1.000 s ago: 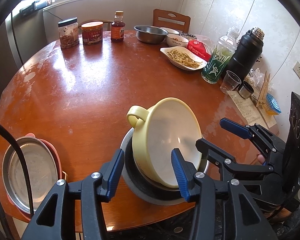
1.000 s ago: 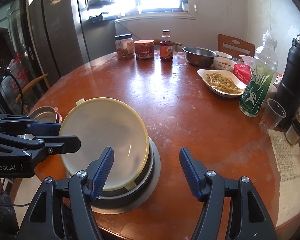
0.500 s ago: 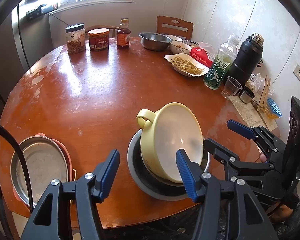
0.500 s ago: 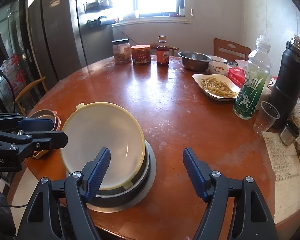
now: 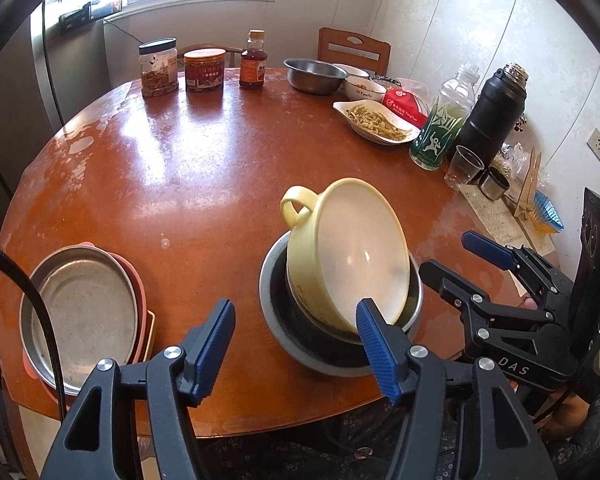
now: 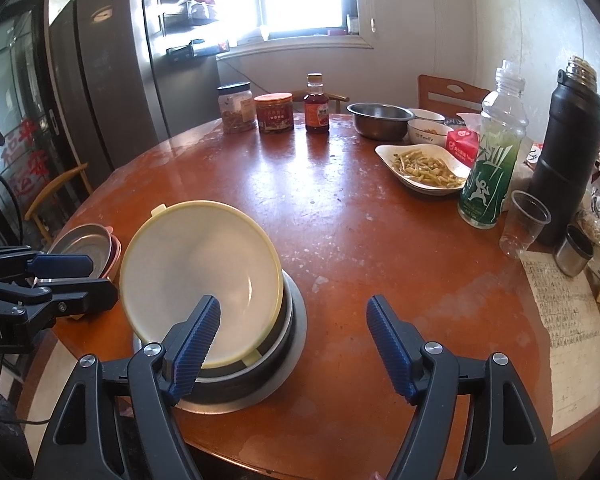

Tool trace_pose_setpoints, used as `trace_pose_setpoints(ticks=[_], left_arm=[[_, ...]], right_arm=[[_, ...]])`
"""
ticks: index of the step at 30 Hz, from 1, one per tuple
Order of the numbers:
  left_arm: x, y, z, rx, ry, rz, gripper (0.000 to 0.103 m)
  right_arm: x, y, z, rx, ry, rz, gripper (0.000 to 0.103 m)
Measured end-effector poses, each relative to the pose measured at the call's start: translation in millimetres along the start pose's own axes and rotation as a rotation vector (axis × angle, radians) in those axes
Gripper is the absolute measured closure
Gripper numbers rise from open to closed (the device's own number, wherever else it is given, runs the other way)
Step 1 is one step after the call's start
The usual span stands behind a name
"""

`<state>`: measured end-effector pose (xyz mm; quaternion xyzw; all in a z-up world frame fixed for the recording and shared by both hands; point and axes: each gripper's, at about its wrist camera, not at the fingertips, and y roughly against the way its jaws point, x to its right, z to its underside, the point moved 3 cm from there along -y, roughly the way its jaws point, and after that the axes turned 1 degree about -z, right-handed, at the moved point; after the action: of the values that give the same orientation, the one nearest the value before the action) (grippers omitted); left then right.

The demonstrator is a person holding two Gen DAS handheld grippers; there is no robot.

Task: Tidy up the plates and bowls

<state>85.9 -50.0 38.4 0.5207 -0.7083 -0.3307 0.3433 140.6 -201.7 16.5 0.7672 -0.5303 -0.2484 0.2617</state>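
Yellow plastic bowl point(image 5: 348, 256), one, with a loop handle, sits tilted inside one dark grey bowl point(image 5: 300, 332) that rests on a grey metal plate point(image 6: 292, 344), near the front edge of the round wooden table point(image 5: 188, 168). Left of that, a second stack: one steel plate point(image 5: 80, 312) on top of two or three pink and yellow dishes point(image 5: 142, 312), exact count unclear.

Left gripper point(image 5: 296, 348): jaws opening, apart, nothing between them; the right pad overlaps the yellow bowl's rim in view, contact unclear. Right gripper point(image 6: 292, 344): jaws wide apart, gripping nothing; the left finger hangs over the yellow bowl.

Far side of the table: two jars point(image 5: 158, 68), one sauce bottle point(image 5: 253, 60), one steel bowl point(image 5: 314, 76), one white ceramic bowl point(image 5: 364, 87), one white dish of food point(image 5: 376, 122), one red packet point(image 5: 404, 106). Right edge: one green drink bottle point(image 6: 494, 148), one black flask point(image 6: 568, 152), one clear plastic cup point(image 6: 524, 224), one small steel cup point(image 6: 574, 256), one handwritten paper point(image 6: 568, 312).
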Motion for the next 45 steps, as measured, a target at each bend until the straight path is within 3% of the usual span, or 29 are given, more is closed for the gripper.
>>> trace_pose_setpoints(ticks=[12,18,23,29,36,39,41,45], left_arm=[[0,-12,17,-0.035,0.040,0.053,0.039],[-14,-20,12,-0.032,0.174,0.145,0.033],[-12,-38,11,-0.079,0.195,0.153,0.032],[-12,-57,11,-0.127,0.217,0.153,0.030],[-13,-78,10,-0.179,0.251,0.192,0.030],[-13,-84,11,-0.193,0.256,0.211,0.030],[-12,-88,10,-0.200,0.257,0.222,0.031],[-6,-92,7,-0.207,0.245,0.214,0.033]], right_arm=[[5,-3,14,-0.027,-0.043,-0.030,0.026],[21,-16,18,-0.084,-0.199,-0.120,0.026],[27,-31,19,-0.121,-0.287,-0.177,0.026],[22,-44,17,-0.144,-0.263,-0.172,0.026],[22,-59,15,-0.166,-0.288,-0.249,0.025],[18,-61,15,-0.162,-0.260,-0.256,0.035],[16,-63,14,-0.163,-0.242,-0.264,0.048],[11,-64,13,-0.157,-0.201,-0.222,0.053]])
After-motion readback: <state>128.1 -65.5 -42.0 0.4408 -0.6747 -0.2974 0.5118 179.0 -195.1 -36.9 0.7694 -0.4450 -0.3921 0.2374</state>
